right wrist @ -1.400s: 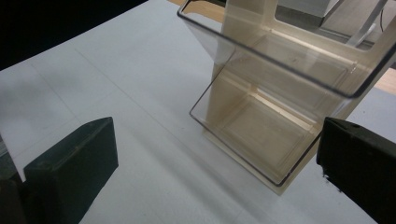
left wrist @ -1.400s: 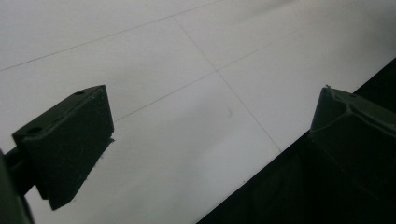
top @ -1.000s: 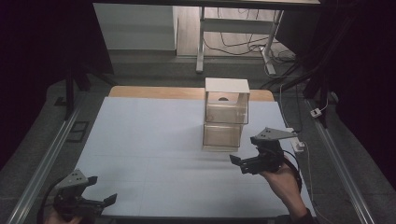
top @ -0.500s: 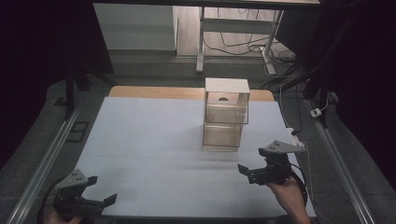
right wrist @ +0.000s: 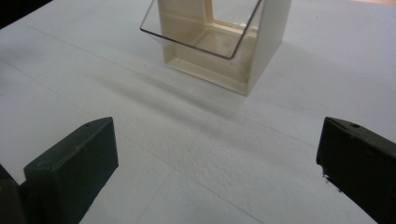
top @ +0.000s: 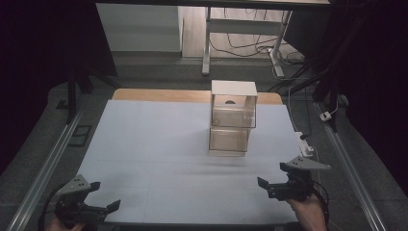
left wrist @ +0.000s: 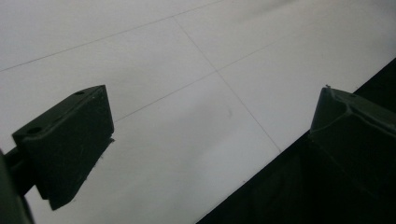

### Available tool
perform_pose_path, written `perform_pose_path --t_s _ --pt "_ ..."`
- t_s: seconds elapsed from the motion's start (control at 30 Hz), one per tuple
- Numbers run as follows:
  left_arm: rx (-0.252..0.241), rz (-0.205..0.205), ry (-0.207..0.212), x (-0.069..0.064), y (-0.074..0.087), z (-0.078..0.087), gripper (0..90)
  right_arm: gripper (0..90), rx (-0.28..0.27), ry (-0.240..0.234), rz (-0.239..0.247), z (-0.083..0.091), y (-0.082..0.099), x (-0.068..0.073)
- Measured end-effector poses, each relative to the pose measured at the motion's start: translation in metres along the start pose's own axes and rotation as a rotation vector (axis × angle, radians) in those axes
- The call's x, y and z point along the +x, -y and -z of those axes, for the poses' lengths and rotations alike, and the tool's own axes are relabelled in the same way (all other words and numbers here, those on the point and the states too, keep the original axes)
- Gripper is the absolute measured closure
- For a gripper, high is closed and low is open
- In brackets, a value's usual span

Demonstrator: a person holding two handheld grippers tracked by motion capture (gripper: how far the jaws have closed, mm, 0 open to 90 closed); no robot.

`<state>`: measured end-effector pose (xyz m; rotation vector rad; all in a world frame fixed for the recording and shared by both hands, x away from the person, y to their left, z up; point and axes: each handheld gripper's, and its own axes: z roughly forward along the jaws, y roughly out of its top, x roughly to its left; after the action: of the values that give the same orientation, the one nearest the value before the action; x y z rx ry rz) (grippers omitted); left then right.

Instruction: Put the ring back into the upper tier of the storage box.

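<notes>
Right gripper sat at lower right of the high view, low over the white table sheet, jaws spread wide with nothing between them. Left gripper was at lower left by the sheet's near edge, jaws likewise apart and empty. The stacked clear boxes stood right of centre, upright, well apart from both grippers. In the right gripper view the lower box occupied the upper centre.

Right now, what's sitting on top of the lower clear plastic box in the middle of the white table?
A second clear box with a white lid is stacked on the lower clear box. A small dark spot shows through its wall; its floor is blurred by reflections.
</notes>
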<state>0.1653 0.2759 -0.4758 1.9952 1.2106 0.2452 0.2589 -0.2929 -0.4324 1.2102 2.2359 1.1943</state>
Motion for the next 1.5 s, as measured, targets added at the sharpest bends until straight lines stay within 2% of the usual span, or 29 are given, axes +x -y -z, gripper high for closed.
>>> perform_pose_path --t_s 0.7,1.07,1.37,1.5 --pt "0.001 0.001 0.0 0.0 0.0 0.0 0.0 0.0 0.047 0.074 -0.077 0.02 0.037 -0.014" --pt "0.001 0.001 0.0 0.0 0.0 0.0 0.0 0.0 0.088 0.092 -0.087 0.024 0.043 -0.014" --pt "0.01 0.0 -0.003 0.0 0.0 -0.001 0.0 0.0 0.166 0.101 -0.083 0.022 0.044 -0.01" --pt "0.01 0.003 0.002 0.0 0.0 -0.001 0.0 0.0 0.184 0.099 -0.083 0.021 0.045 -0.01"
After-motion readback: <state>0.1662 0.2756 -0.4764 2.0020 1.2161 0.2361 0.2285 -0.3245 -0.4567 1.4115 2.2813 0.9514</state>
